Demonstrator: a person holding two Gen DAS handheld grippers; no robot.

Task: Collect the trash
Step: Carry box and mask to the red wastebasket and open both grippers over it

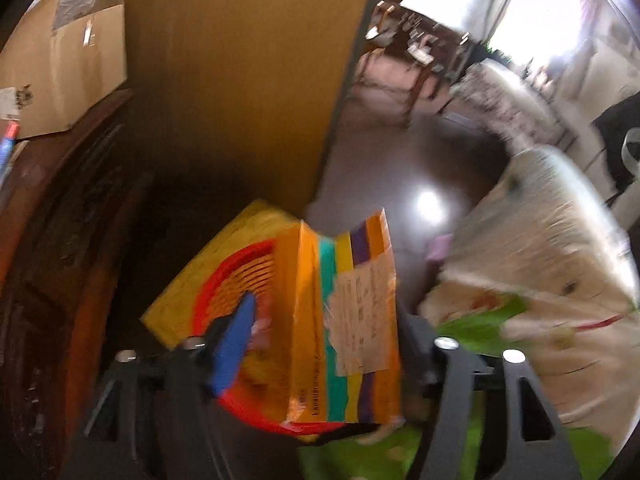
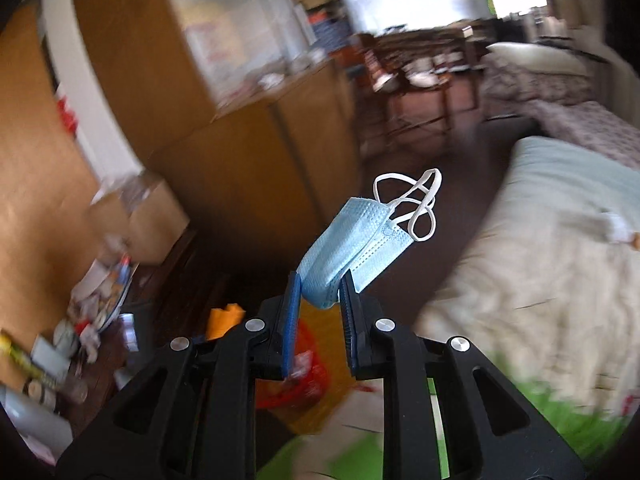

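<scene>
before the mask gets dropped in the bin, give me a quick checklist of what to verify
1. Blue face mask pinched in the right gripper: ok, folded between the pads.
2. Ear loops free of snags: ok, they hang in open air.
3. Red basket visible as the drop target: ok, lined with a colourful striped bag.
4. Mask positioned over the basket opening: cannot tell, the view is motion blurred.
5. Left gripper keeping the bag open: cannot tell; one blue pad sits at the bag, the other is hidden.
</scene>
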